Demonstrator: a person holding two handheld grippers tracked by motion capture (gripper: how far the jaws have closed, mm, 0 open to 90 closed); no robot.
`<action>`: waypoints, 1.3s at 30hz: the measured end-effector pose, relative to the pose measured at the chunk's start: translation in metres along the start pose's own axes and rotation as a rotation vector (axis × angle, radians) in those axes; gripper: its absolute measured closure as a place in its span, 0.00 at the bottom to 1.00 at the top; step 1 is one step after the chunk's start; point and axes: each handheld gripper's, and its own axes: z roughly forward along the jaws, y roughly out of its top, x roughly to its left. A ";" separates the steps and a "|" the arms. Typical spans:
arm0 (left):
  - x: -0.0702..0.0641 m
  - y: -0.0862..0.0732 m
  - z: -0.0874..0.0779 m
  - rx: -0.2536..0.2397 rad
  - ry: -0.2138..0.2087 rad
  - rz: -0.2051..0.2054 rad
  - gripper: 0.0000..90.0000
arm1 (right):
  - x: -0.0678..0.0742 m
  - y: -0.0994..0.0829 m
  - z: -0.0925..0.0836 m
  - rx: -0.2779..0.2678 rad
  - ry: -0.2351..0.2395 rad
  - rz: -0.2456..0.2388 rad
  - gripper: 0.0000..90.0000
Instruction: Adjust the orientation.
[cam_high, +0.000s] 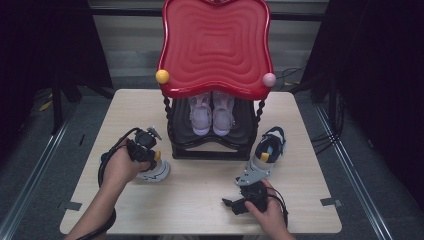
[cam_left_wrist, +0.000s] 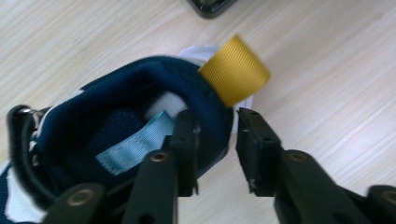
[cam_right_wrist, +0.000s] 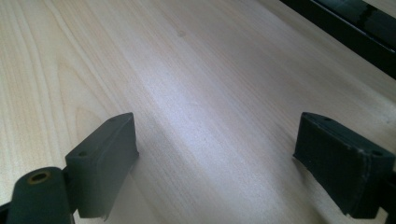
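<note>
A navy shoe with a white sole (cam_high: 158, 172) stands on the table left of the rack. In the left gripper view its dark blue collar (cam_left_wrist: 140, 93) and yellow heel tab (cam_left_wrist: 236, 70) are close up. My left gripper (cam_left_wrist: 217, 116) straddles the heel collar, one jaw inside the shoe and one outside, and is shut on it. From above the same gripper (cam_high: 147, 150) sits over the shoe's heel. A matching navy shoe (cam_high: 265, 155) lies right of the rack. My right gripper (cam_high: 231, 205) rests low near the front edge. Its jaws (cam_right_wrist: 215, 126) stand wide open over bare wood.
A black shoe rack with a tilted red wavy top (cam_high: 215, 45) stands at the table's back middle, with a yellow ball (cam_high: 162, 76) and a pink ball (cam_high: 269, 79) at its corners. A pair of pink shoes (cam_high: 211, 115) sits on its lower shelf. The wooden table (cam_high: 200, 200) spreads in front.
</note>
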 end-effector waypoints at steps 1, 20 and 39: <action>0.000 -0.002 -0.001 -0.003 -0.008 -0.005 0.80 | 0.000 0.000 0.000 0.000 0.000 -0.002 0.14; 0.003 -0.026 -0.012 -0.009 -0.050 -0.024 0.56 | 0.000 0.000 0.001 -0.002 -0.003 -0.009 0.13; 0.003 -0.004 0.005 0.083 -0.078 -0.132 0.70 | 0.000 0.000 0.001 -0.002 -0.002 -0.008 0.13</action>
